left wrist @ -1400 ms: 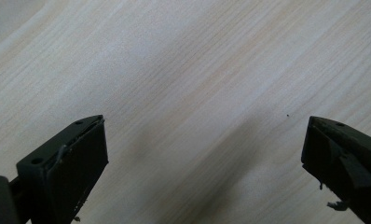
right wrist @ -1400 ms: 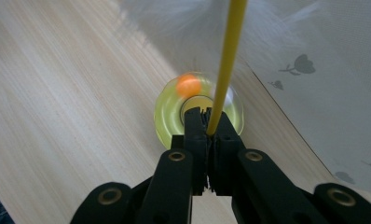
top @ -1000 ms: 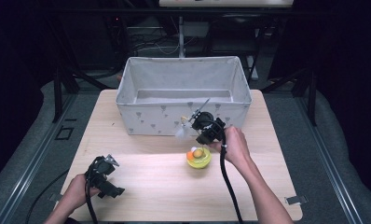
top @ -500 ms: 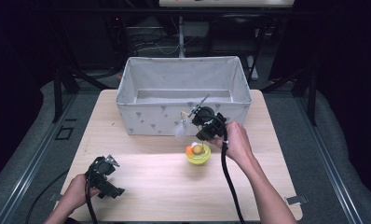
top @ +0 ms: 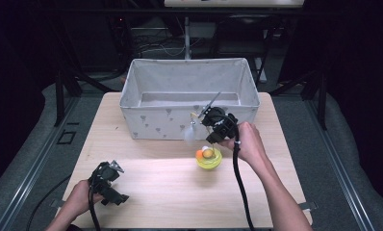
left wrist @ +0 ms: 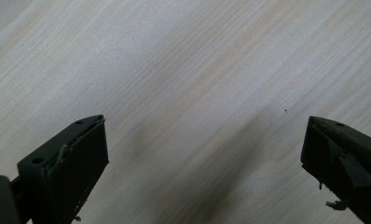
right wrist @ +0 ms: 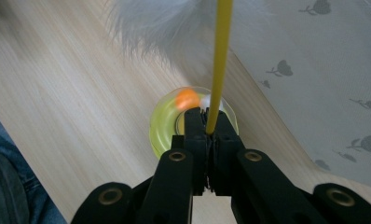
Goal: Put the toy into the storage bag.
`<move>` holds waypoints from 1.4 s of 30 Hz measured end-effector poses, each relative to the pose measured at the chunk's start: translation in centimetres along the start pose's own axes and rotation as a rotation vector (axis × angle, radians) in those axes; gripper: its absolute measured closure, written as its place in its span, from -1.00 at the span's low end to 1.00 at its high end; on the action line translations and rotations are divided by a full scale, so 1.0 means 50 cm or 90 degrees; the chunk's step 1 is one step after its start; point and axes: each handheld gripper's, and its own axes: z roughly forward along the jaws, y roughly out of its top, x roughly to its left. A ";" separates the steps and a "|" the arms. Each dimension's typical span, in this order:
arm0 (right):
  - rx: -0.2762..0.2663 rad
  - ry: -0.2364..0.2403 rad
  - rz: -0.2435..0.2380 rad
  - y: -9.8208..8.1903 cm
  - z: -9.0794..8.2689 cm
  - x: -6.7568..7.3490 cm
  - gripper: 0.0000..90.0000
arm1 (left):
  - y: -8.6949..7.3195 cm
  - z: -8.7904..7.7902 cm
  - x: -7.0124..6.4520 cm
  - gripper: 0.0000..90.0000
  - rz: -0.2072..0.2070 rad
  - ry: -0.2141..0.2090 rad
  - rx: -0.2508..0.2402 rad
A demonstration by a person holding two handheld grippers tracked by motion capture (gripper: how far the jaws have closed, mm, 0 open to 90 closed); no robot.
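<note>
My right gripper (top: 210,140) (right wrist: 207,116) is shut on a thin yellow stick (right wrist: 219,60) that carries a white feather (right wrist: 160,23) (top: 189,134). It hangs just in front of the fabric bin, right above a round yellow-green toy (top: 209,159) (right wrist: 165,126) with an orange ball (right wrist: 187,98) in its ring. My left gripper (top: 120,183) (left wrist: 204,126) lies low over the table's near left corner, jaws wide open with only bare wood between them.
A grey fabric bin (top: 146,120) (right wrist: 323,70) with small printed shapes stands at the back of the light wooden table (top: 156,202). A cable trails from each gripper toward the front edge. Dark floor and frame rails surround the table.
The right gripper with the feather stick has drifted slightly upward over the yellow toy. The left hand has kept still.
</note>
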 end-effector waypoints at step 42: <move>0.011 0.005 0.019 0.010 -0.096 -0.038 0.96 | 0.001 0.001 -0.002 -0.98 0.001 -0.001 0.003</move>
